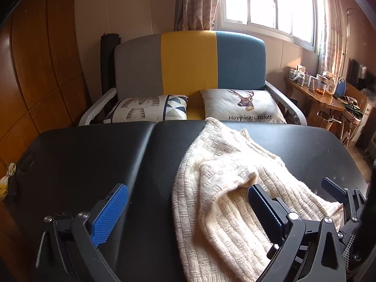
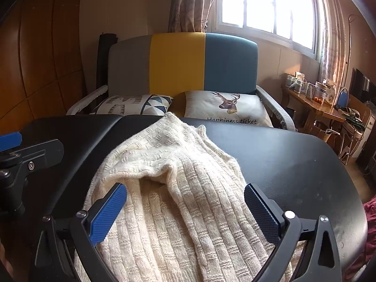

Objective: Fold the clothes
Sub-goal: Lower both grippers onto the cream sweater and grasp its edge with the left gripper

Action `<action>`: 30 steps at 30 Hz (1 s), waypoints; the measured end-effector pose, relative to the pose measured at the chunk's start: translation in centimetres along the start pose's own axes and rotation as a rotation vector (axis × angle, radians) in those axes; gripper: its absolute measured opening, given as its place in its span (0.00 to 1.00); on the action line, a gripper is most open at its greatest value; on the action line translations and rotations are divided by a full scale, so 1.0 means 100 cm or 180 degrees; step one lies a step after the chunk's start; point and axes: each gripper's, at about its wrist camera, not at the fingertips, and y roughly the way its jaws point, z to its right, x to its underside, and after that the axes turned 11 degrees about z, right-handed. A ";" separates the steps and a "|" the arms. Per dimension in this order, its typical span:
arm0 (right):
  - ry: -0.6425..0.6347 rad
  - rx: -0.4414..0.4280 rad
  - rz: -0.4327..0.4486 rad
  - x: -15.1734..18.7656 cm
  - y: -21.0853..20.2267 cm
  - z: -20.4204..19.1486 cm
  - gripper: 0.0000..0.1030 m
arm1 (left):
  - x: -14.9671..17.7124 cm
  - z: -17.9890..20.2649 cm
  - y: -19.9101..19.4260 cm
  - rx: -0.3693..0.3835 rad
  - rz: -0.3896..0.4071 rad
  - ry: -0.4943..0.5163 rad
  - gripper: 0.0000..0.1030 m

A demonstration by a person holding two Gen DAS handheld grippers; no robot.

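A cream knitted sweater (image 1: 225,178) lies crumpled on a black padded table (image 1: 94,159), stretching from the far edge toward me. My left gripper (image 1: 185,211) hovers open over the sweater's left edge, its left finger over bare table and its right finger above the knit. In the right wrist view the sweater (image 2: 188,188) fills the middle, and my right gripper (image 2: 185,209) stands open just above it with nothing between its blue pads (image 2: 108,213). The right gripper's finger (image 1: 333,189) shows at the right of the left wrist view. The left gripper's finger (image 2: 10,138) shows at the far left of the right wrist view.
Behind the table (image 2: 293,164) stands a grey, yellow and blue sofa (image 1: 190,61) with two cushions (image 1: 244,105). A wooden desk (image 1: 317,96) with jars and clutter is at the right under the window. Wooden panelling (image 1: 42,70) lines the left. A reddish cloth (image 2: 370,211) shows at the right edge.
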 end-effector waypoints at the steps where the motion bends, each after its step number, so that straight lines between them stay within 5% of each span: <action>1: 0.0052 -0.0051 -0.0003 0.003 -0.002 0.004 1.00 | 0.000 0.003 -0.001 -0.0007 0.0010 0.0013 1.00; 7: 0.0361 -0.0356 -0.0023 0.019 -0.014 0.029 1.00 | 0.009 0.009 0.002 0.0064 -0.0137 -0.0020 1.00; 11: 0.0567 -0.0560 -0.0036 0.031 -0.022 0.046 1.00 | 0.033 -0.010 0.026 0.0765 -0.0582 -0.0333 1.00; 14: 0.0877 -0.0702 -0.0042 0.041 -0.039 0.079 1.00 | 0.057 -0.026 0.047 0.1082 -0.1056 -0.0701 1.00; 18: 0.1200 -0.0649 -0.0201 0.067 -0.069 0.136 1.00 | 0.081 -0.043 0.052 0.1469 -0.1046 -0.1233 1.00; 20: 0.1240 -0.0539 -0.0352 0.084 -0.078 0.156 1.00 | 0.089 -0.043 0.060 0.1756 -0.1237 -0.1407 1.00; 26: 0.1704 -0.0777 -0.0499 0.134 -0.091 0.188 0.94 | 0.085 -0.002 0.060 0.2160 -0.1443 -0.1247 1.00; 30: 0.1984 -0.0846 -0.0701 0.156 -0.069 0.189 0.86 | 0.074 0.049 0.050 0.2352 -0.1422 -0.0801 1.00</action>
